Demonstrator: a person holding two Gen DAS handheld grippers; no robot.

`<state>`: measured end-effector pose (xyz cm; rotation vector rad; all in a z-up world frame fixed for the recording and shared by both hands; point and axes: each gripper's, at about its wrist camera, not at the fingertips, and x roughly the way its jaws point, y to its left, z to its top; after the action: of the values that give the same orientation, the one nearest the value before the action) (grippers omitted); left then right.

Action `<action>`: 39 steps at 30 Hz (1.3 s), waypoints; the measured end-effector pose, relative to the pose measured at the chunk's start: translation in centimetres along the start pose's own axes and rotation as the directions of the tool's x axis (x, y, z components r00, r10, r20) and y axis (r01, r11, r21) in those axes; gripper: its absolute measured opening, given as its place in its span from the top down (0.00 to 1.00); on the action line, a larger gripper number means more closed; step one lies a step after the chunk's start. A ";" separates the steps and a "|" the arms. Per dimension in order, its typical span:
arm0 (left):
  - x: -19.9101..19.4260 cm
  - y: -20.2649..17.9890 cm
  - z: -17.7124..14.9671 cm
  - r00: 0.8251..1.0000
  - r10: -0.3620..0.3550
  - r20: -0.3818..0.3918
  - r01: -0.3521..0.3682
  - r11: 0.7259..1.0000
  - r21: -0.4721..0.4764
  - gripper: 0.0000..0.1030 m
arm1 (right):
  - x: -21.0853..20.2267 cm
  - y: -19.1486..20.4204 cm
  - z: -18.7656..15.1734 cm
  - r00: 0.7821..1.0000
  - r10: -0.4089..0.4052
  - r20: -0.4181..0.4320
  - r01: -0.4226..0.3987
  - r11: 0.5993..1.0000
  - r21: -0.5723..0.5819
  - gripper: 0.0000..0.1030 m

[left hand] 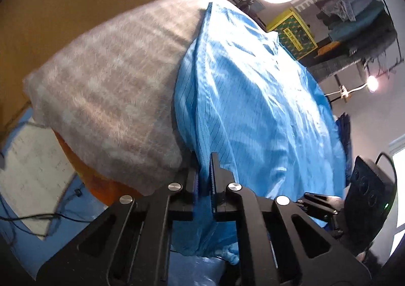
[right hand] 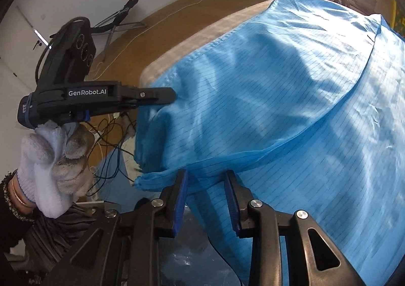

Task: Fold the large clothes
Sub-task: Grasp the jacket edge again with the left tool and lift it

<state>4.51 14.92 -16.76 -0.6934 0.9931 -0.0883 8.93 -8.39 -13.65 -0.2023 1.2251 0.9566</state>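
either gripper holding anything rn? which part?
Left gripper is shut on the blue garment at its near hem edge. Right gripper straddles a fold of that edge; grip can't be confirmed.

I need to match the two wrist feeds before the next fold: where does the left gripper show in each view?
Left wrist view: the left gripper fills the bottom centre, shut on the blue garment.
Right wrist view: it sits at the left, side-on, held by a gloved hand, tips on the garment's edge.
Shared landmark: the grey blanket under the garment.
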 end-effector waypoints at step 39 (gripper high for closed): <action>2.3 -15.3 -6.1 0.989 0.109 0.104 -0.150 0.779 0.609 1.00 | -2.8 -9.9 17.2 0.970 -0.037 0.242 -0.022 0.971 0.236 0.46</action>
<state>4.52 -0.93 -11.85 -0.0186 0.8757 -0.2576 28.01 -5.51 -8.27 0.0994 1.0974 0.7938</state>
